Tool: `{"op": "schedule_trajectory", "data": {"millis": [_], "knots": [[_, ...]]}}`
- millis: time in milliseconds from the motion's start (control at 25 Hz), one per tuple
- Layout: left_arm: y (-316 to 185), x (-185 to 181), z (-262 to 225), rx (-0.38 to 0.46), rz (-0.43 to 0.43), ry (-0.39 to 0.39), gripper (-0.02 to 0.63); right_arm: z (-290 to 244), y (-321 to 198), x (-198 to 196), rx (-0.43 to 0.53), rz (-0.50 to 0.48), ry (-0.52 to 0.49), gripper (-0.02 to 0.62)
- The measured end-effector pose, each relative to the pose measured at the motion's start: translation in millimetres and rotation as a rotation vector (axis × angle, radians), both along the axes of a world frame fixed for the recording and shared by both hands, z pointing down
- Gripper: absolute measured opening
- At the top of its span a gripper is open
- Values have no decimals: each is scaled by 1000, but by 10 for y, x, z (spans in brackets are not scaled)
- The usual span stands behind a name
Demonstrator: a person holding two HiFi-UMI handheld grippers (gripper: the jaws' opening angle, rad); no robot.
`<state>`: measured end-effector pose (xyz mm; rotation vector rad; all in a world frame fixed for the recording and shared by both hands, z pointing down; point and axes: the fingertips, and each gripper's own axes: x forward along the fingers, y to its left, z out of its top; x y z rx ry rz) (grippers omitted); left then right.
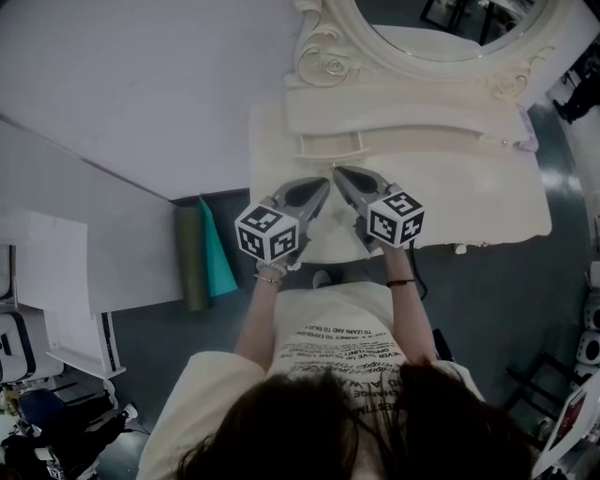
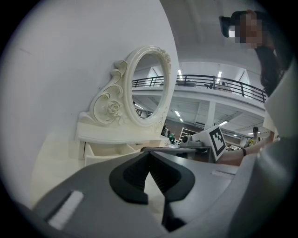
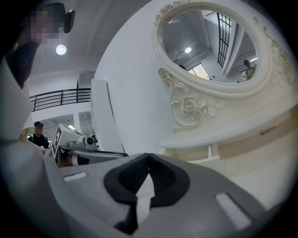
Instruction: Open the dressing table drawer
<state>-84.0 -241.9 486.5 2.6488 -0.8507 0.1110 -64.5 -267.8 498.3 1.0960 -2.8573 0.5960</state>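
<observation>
A cream dressing table (image 1: 487, 202) with an oval mirror (image 1: 441, 28) stands in front of me. Its small left drawer (image 1: 330, 145) sticks out from under the mirror shelf; the left gripper view shows the drawer (image 2: 108, 150) open with its inside bare, and the right gripper view shows the drawer (image 3: 206, 157) too. My left gripper (image 1: 324, 183) and right gripper (image 1: 338, 172) hover side by side over the tabletop just short of it, tips almost together. The left gripper (image 2: 149, 152) is shut and holds nothing. The right gripper (image 3: 148, 155) is shut too, with nothing between its pads.
A white wall (image 1: 141, 75) runs along the table's left. On the floor to the left lie an olive roll (image 1: 192, 258) and a teal wedge (image 1: 217, 261). White furniture (image 1: 56, 281) stands at the lower left. The second drawer front (image 1: 441, 141) on the right stays flush.
</observation>
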Motion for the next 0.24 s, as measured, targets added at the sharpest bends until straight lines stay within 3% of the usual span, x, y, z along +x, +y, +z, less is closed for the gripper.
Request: {"op": "schedule_trajectory", "data": {"millis": [240], "knots": [[-13,5,34,-7,2,-2,0,-6,-14,14,2,4,-16,3]]}}
